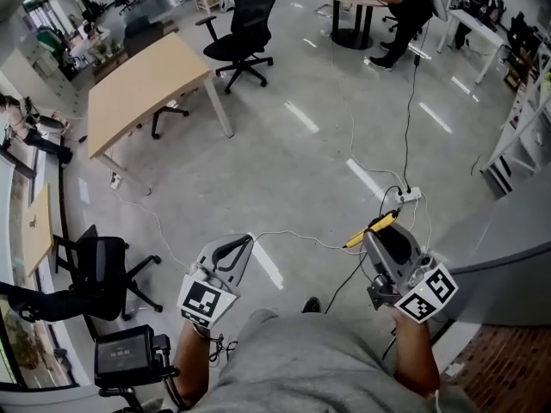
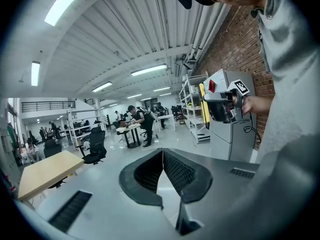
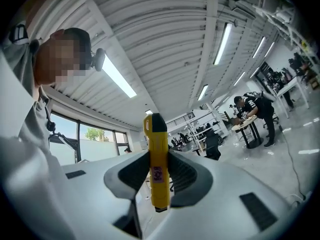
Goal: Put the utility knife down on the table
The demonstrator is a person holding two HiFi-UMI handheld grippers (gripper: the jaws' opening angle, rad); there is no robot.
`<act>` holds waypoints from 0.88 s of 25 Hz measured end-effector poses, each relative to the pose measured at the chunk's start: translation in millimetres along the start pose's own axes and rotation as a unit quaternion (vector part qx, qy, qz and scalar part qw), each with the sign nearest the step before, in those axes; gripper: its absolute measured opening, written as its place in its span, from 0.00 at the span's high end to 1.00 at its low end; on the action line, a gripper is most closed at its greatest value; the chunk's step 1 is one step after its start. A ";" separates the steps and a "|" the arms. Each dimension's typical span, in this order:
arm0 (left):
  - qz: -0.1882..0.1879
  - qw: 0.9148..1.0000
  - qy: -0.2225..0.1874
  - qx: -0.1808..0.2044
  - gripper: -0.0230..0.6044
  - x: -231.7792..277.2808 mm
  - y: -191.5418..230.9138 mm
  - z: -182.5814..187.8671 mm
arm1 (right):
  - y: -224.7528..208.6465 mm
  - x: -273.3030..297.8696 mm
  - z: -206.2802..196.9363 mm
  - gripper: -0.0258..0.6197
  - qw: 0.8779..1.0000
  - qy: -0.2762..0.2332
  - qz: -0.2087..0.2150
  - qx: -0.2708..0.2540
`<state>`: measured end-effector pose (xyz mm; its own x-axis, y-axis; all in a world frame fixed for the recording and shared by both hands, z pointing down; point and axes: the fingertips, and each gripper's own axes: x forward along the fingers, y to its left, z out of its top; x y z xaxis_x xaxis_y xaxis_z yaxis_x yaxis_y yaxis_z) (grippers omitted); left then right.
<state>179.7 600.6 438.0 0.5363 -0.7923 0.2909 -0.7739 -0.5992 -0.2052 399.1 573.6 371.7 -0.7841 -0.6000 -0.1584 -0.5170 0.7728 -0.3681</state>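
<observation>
My right claw (image 3: 159, 176) is pinching the utility knife (image 3: 158, 164). In the right gripper view the yellow body stands upright at the centre of the frame, with the ribbed pads pressed on its lower half and the black-capped end sticking up above them. In the head view the knife shows right of centre, poking out past the claw's tip up and to the left, with only grey floor and a white cable (image 1: 301, 235) under it. So the knife is in the air, not over any surface.

My left claw (image 2: 163, 156) has its tips pressed together with nothing between them, and it hangs at the lower middle of the head view.

As I judge it, none of the set-down is done yet. The pale wooden table (image 1: 146, 84) sits at the upper left of the head view, well apart from both claws. It is probably the one meant, though other tables stand further back along the top edge. What remains is the whole placement: carry the knife over the tabletop, lower it until it rests flat, then spread the right claw's pads and draw clear.
</observation>
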 end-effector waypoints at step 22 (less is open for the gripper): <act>-0.102 0.995 -0.016 -0.004 0.95 228.6 117.0 19.3 | -186.8 97.5 36.2 0.78 0.994 -0.004 -0.104 -0.013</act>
<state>218.3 347.2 462.5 0.6927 -0.6581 0.2951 -0.6504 -0.7468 -0.1385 431.6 363.3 391.8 -0.6564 -0.7494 -0.0876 -0.6768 0.6361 -0.3705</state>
